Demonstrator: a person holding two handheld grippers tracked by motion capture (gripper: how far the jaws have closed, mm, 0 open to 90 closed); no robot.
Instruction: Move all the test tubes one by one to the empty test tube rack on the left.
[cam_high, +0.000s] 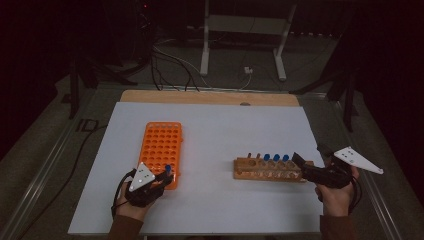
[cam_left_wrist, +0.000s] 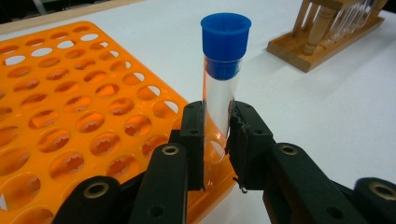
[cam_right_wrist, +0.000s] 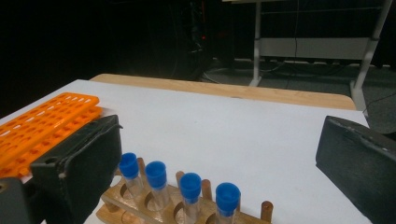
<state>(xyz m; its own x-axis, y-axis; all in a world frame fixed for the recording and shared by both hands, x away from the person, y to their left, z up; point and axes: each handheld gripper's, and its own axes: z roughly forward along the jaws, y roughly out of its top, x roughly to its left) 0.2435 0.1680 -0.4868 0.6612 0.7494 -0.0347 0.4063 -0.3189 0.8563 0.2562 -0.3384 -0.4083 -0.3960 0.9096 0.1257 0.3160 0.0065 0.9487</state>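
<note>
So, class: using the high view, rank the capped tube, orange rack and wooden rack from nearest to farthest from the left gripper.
1. Capped tube: clamped in the left gripper.
2. Orange rack: just beyond, table's left.
3. Wooden rack: far across, by the right gripper.

White table (cam_high: 210, 125), orange tube rack (cam_high: 162, 145) at left, wooden tube rack (cam_high: 267, 171) at right.

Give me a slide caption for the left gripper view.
Left gripper clamps a blue-capped test tube upright at the orange rack.
</note>
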